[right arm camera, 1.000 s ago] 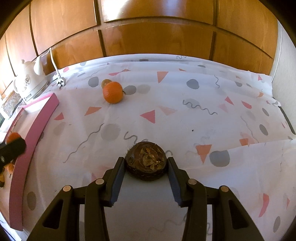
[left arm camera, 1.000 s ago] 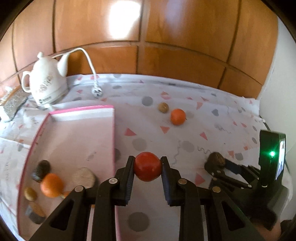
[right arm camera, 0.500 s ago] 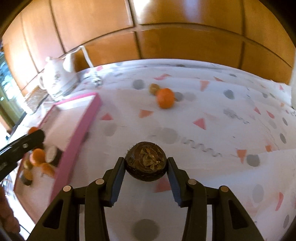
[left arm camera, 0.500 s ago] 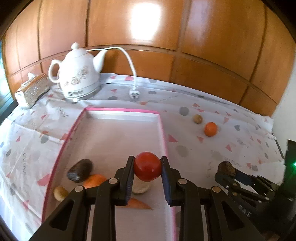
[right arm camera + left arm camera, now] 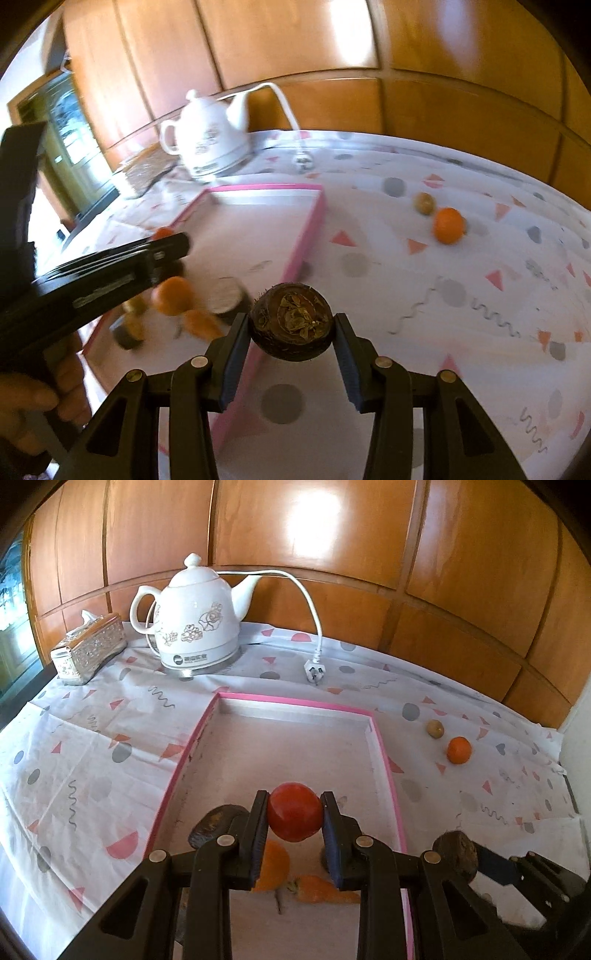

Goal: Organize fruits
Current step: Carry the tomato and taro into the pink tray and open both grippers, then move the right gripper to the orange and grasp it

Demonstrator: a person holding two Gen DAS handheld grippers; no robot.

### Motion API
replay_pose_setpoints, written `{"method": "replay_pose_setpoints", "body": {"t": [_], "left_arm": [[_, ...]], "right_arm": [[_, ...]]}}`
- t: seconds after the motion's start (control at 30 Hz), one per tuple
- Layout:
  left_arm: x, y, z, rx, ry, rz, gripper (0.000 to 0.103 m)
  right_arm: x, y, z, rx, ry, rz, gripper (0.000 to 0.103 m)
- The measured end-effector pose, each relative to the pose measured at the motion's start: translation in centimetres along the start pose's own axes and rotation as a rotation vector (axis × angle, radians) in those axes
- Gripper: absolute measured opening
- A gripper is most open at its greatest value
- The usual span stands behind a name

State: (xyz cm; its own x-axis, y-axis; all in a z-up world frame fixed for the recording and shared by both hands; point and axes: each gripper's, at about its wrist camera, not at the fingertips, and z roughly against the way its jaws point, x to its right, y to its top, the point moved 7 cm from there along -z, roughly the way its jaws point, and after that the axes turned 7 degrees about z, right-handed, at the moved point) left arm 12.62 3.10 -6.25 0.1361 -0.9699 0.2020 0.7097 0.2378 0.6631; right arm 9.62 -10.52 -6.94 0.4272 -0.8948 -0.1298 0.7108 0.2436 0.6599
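My left gripper (image 5: 294, 814) is shut on a red tomato (image 5: 294, 811) and hangs over the near part of the pink-rimmed tray (image 5: 295, 701). Under it in the tray lie a dark avocado (image 5: 212, 825), an orange (image 5: 275, 864) and a carrot (image 5: 325, 891). My right gripper (image 5: 291, 328) is shut on a dark brown round fruit (image 5: 291, 325) just right of the tray's pink rim (image 5: 303, 243). The same brown fruit (image 5: 456, 853) shows at the lower right of the left wrist view. An orange (image 5: 459, 750) and a small kiwi (image 5: 435, 728) lie on the cloth to the right of the tray.
A white kettle (image 5: 195, 620) with its cord and plug (image 5: 314, 672) stands behind the tray, and a silver tissue box (image 5: 88, 648) sits to its left. Wood panelling closes off the back. A hand (image 5: 33, 402) holds the left gripper at the left of the right wrist view.
Both grippers have swung left toward the tray, each still holding its fruit. The tomato has gone from beside the tray's right rim to above its inside, and the brown fruit is now at the rim.
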Motion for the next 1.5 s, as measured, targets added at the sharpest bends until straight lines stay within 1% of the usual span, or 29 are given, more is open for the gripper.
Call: {"method": "replay_pose_setpoints", "body": {"t": [0.13,0.27,0.33,0.37,0.4,0.5,0.63,0.77,0.93,1.17,1.5], "left_arm": [[-0.4,0.7,-0.4,-0.001,0.004,-0.005,0.028],[-0.9,1.7,-1.3,-0.02,0.006,0.0,0.03],[-1.2,2.3,-1.5,-0.022,0.005,0.007,0.04],[-1.3,2.5,-1.5,-0.017,0.006,0.013,0.047],[-1.5,2.8,-1.4,-0.009,0.006,0.022,0.05],[-1.7,3.0,-1.0,0.0,0.005,0.034,0.05],[-1.8,2.3,-0.7,-0.001,0.014,0.037,0.05],[-1.6,1.5,-0.2,-0.005,0.013,0.052,0.05],[-1.1,0.5,0.3,-0.009,0.009,0.055,0.05],[0.6,-0.6,0.8,-0.021,-0.009,0.019,0.05],[3.5,-2.1,0.7,-0.045,-0.035,-0.048,0.05]], "right_arm": [[-1.8,0.1,0.0,-0.001,0.04,0.043,0.046],[-3.7,0.2,-0.4,-0.015,0.081,0.091,0.046],[-4.7,0.4,-0.9,-0.026,0.099,0.115,0.046],[-5.2,0.5,-1.2,-0.03,0.104,0.127,0.046],[-5.5,0.7,-1.5,-0.032,0.111,0.135,0.047],[-6.1,1.0,-2.4,-0.048,0.126,0.13,0.047],[-5.9,1.0,-2.4,-0.04,0.122,0.11,0.048],[-5.0,0.6,-1.9,-0.028,0.109,0.072,0.048],[-2.7,0.1,-1.2,-0.01,0.07,-0.001,0.048],[0.6,-0.6,-0.7,0.002,0.004,-0.084,0.048],[4.9,-2.0,-0.5,-0.012,-0.075,-0.173,0.048]]}}
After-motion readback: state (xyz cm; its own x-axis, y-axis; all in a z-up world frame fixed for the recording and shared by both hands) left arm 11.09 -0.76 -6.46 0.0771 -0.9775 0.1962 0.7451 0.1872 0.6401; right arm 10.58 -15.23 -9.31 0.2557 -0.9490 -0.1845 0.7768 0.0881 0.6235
